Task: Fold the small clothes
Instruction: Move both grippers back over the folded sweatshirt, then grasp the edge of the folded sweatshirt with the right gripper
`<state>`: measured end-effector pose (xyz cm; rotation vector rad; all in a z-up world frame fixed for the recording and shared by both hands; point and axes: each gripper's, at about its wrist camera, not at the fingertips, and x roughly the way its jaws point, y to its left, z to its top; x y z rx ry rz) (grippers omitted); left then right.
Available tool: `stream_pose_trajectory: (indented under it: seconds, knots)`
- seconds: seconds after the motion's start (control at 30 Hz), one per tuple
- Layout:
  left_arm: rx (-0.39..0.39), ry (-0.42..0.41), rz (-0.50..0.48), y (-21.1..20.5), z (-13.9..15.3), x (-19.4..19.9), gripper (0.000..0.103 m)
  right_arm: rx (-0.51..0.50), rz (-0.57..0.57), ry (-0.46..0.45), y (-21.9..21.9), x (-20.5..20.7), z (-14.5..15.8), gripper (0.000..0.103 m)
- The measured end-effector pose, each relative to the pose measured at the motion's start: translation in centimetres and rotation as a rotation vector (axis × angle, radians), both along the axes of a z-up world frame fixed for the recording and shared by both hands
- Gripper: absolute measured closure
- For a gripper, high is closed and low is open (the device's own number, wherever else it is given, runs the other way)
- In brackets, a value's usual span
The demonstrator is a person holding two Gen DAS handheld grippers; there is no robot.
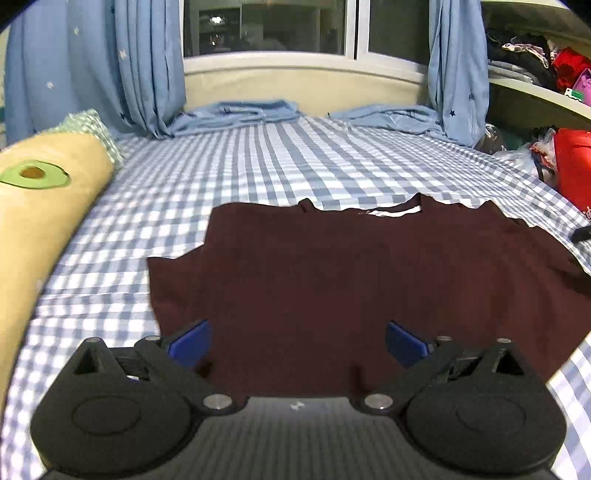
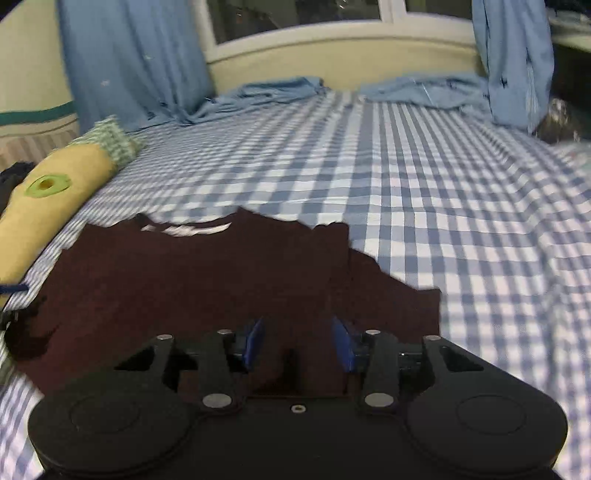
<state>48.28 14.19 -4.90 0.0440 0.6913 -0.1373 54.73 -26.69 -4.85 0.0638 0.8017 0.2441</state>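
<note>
Left gripper: jaws spread wide, nothing between the blue pads, hovering over the near hem of the shirt. Right gripper: jaws partly apart, narrower gap, nothing visibly pinched; low over the shirt at lower centre of the right view.

Writing: none readable. White neck label at the collar, text too small. Right view is motion-blurred.

Surface: bed with blue-and-white checked sheet, lightly wrinkled. Tan bolster with an avocado patch along the left edge of the frame, green-check end cap at its far end. Room: window top centre, dark outside, cream sill below it. Blue star-print curtains either side, hems pooling on the bed. Upper right of the left view: shelf stacked with clothes, red bag below it.

Shirt: dark maroon tee, laid flat, centre to lower centre in both views. Collar points away from the cameras toward the window, hem nearest the grippers. Long axis runs near-to-far; sleeves stick out to frame left and right. Far edge a bit rumpled.
</note>
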Motion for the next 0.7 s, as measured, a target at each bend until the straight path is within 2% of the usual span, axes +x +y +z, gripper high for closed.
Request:
stream_pose_trajectory:
  seconds: [0.1, 0.17, 0.27, 0.33, 0.37, 0.43, 0.57, 0.7]
  knots:
    - [0.015, 0.007, 0.002, -0.1, -0.2, -2.1, 0.001, -0.040, 0.027, -0.024, 0.2, -4.9, 0.3, 0.051]
    - [0.019, 0.051, 0.038, 0.4, -1.7, -2.7, 0.001, -0.069, 0.035, -0.031, 0.2, -6.8, -0.6, 0.051]
    - [0.025, 0.109, 0.084, 1.1, -4.4, -2.9, 0.001, -0.112, 0.002, 0.029, 0.4, -8.4, -3.8, 0.051]
    - [0.046, 0.077, 0.094, 0.7, -4.2, -3.6, 0.002, -0.091, -0.017, 0.075, -0.2, -8.8, -5.8, 0.050]
    - [0.039, 0.077, 0.112, 0.7, -3.7, -4.0, 0.002, -0.066, -0.028, 0.059, -0.5, -9.1, -5.9, 0.049]
    - [-0.028, 0.051, 0.116, 1.0, -2.2, -5.3, 0.002, 0.029, -0.070, 0.052, -1.7, -10.2, -5.3, 0.044]
    - [-0.094, 0.005, 0.146, 2.1, -0.3, -8.1, 0.001, 0.297, -0.183, 0.054, -5.0, -13.0, -4.7, 0.034]
    - [-0.130, 0.012, 0.196, 3.8, -0.6, -10.7, 0.001, 0.436, -0.256, 0.104, -6.7, -13.6, -6.1, 0.034]
